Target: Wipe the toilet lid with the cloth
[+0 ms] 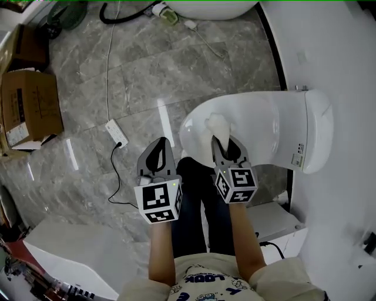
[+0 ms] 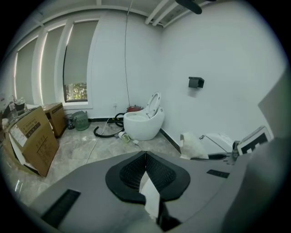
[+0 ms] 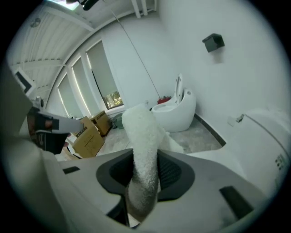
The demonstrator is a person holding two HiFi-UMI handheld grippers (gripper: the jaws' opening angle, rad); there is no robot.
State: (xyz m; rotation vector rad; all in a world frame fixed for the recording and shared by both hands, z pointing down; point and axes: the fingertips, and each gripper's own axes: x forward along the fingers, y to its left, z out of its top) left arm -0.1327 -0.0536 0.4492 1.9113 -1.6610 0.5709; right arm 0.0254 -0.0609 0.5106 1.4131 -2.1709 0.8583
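Observation:
The white toilet [image 1: 264, 132] stands to the right in the head view with its lid [image 1: 252, 126] down. My right gripper [image 1: 218, 140] is shut on a fluffy white cloth [image 1: 218, 123], which hangs over the lid's front end. In the right gripper view the cloth [image 3: 143, 150] sticks up between the jaws of the right gripper [image 3: 144, 159], and the toilet body [image 3: 268, 132] shows at the right. My left gripper [image 1: 160, 142] is over the floor just left of the bowl. Seen from the left gripper view, the left gripper [image 2: 145, 155] is shut on nothing, with the cloth [image 2: 192, 145] off to its right.
Cardboard boxes [image 1: 29, 109] sit at the left on the grey marble floor. A power strip [image 1: 116, 134] with its cable lies left of the toilet. A second white toilet [image 2: 143, 122] and a black hose [image 1: 117, 14] are farther off. A white box [image 1: 276, 223] stands beside my legs.

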